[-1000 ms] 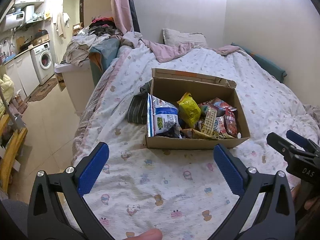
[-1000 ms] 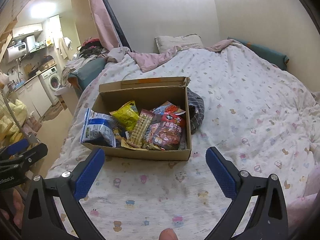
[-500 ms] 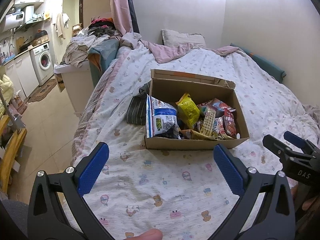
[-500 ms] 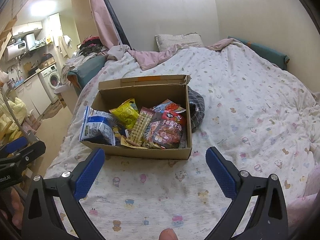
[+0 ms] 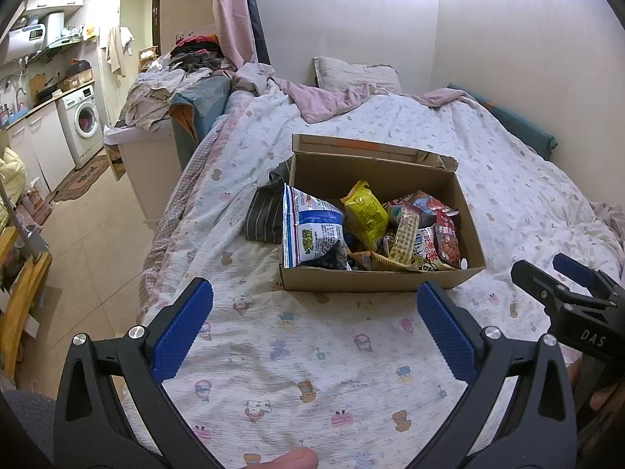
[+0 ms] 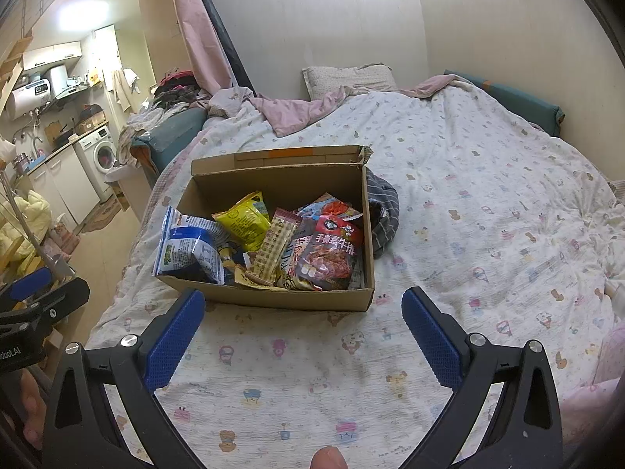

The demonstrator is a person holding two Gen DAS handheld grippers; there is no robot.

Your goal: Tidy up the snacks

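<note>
An open cardboard box [image 5: 375, 282] [image 6: 273, 297] stands on the bed, full of snack packets. A blue-and-white bag [image 5: 312, 232] [image 6: 187, 248] leans over its left wall. Beside it lie a yellow bag [image 5: 365, 215] [image 6: 246, 221], a long beige bar [image 5: 404, 236] [image 6: 273, 248] and a red beef-snack packet [image 5: 447, 240] [image 6: 330, 254]. My left gripper [image 5: 314, 332] is open and empty, just short of the box's near wall. My right gripper [image 6: 302, 334] is open and empty, also in front of the box.
A dark striped cloth [image 5: 265, 215] [image 6: 384, 215] lies against the box's far side. The bed [image 6: 488, 215] with its printed quilt spreads to the right; a pillow [image 6: 347, 78] lies at the head. The bed's left edge drops to a tiled floor [image 5: 93, 211] with a washing machine [image 5: 84, 123].
Both grippers have moved slightly closer to the box. Both stay open and empty; the snacks have not moved.
</note>
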